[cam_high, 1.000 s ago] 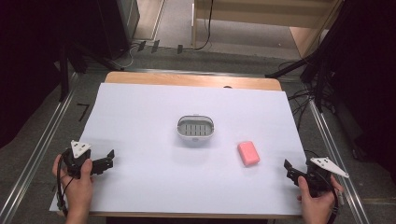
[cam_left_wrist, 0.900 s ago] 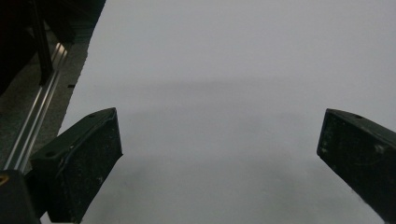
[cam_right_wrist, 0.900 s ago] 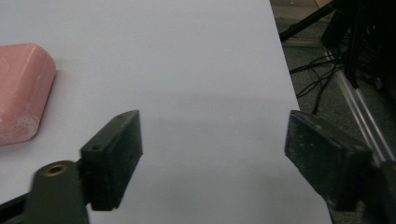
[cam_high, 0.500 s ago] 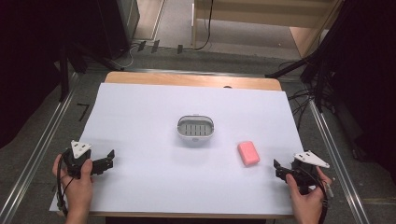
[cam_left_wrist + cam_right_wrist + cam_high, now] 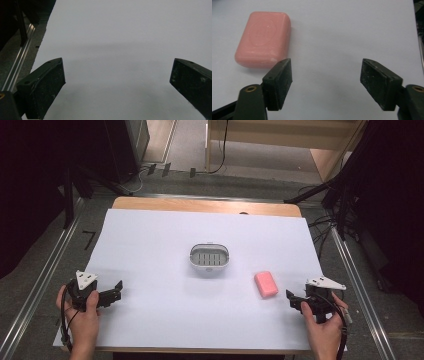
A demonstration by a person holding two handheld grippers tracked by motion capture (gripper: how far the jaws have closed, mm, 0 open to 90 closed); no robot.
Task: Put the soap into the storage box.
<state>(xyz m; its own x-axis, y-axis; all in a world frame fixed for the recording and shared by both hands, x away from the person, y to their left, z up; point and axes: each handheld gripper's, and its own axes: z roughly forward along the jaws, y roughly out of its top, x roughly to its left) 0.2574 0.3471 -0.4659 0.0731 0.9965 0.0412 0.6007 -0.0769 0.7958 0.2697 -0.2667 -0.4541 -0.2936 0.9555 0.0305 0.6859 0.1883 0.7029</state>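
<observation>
The right gripper (image 5: 298, 300) has slid inward toward the pink rounded soap bar (image 5: 266, 284), now at its ten o'clock, jaws spread and empty. The left gripper (image 5: 111, 293) waits wide open on the white-covered bench (image 5: 150, 240); probably a pickup approach.

Table (image 5: 150, 204) carrying a white sheet (image 5: 150, 250)
A slotted white dish (image 5: 209, 257) is sitting mid-sheet; a pink soap (image 5: 266, 284) is lying flat, apart from it, toward the right.

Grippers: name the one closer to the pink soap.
The right gripper: the pink soap lies just beyond its open jaws, while the left gripper sits far across the table.
</observation>
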